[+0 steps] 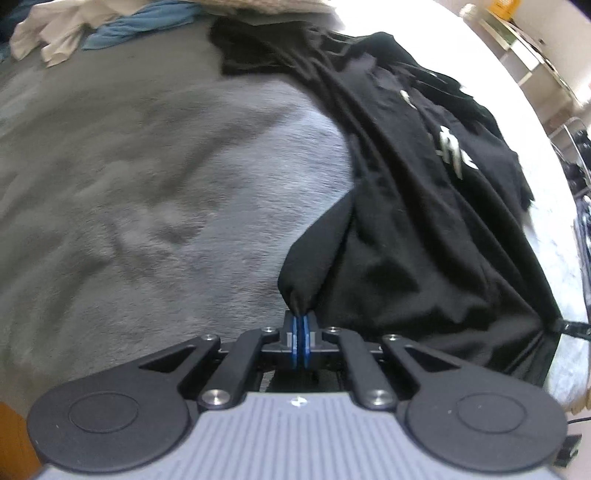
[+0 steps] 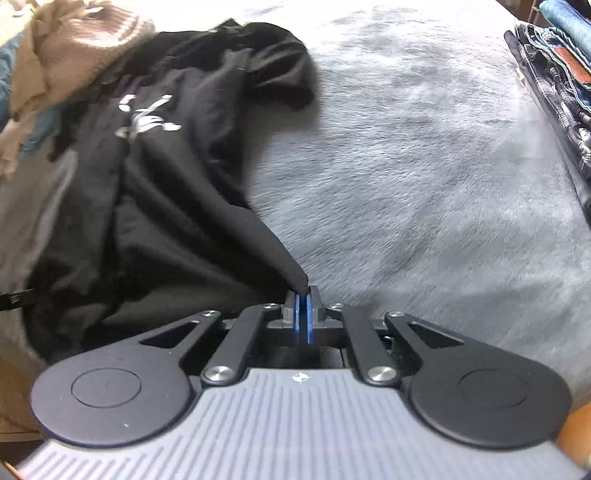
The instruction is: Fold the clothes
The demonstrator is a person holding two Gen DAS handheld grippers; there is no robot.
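Left wrist view shows my left tongs pinched together on a small bunch of the black T-shirt; the blue pads press the cloth with no gap between them. From the grip, this shirt spreads forward and to the right, hanging in long folds, with a white print on it. At the far right edge I see the tip of my other tongs touching the same hem.

On the right wrist view, my right tongs are also closed on a corner of the shirt, which runs forward and to the left. Both tongs are low, just over the surface, pointing forward along it.

Under everything lies a grey furry blanket. Far ahead of the left tongs are a white cloth and a blue garment. Ahead-left of the right tongs is a beige knitted piece, and at far right a stack of folded jeans. Both pictures are blurred.
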